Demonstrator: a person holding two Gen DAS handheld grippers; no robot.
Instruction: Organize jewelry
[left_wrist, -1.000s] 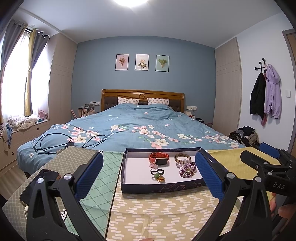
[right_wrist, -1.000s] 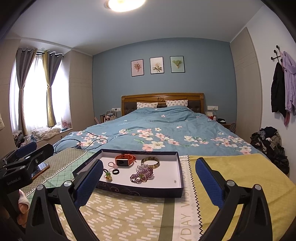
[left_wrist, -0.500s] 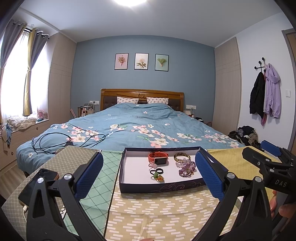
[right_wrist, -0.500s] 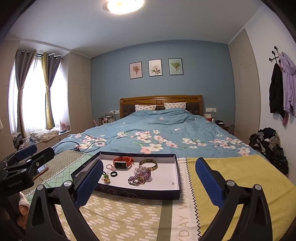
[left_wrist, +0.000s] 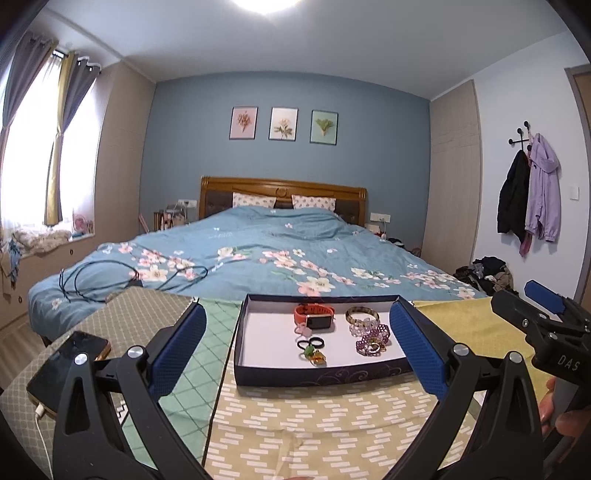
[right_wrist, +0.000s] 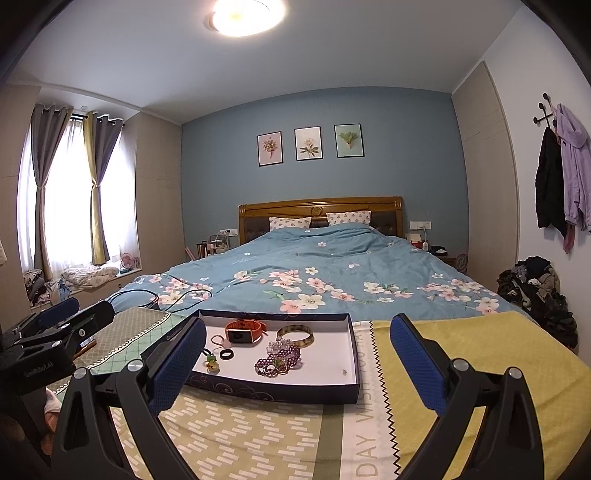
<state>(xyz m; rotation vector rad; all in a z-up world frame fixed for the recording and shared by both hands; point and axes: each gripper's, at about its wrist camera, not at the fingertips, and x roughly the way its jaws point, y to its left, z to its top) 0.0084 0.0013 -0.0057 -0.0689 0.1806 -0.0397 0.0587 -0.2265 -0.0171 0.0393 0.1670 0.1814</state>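
A dark blue tray with a white floor sits on patterned cloths at the foot of the bed; it also shows in the right wrist view. In it lie an orange smartwatch, a tan bangle, purple bead bracelets, black rings and a green-and-amber charm. My left gripper is open and empty, hovering before the tray. My right gripper is open and empty, to the tray's right front.
A phone on a white cable lies on the beige cloth at the left. A black cable coils on the floral bedspread. Yellow cloth covers the right side. Clothes are piled by the right wall.
Both grippers have tilted slightly, so the tray sits a little lower in the right wrist view. Nothing in the tray has moved.
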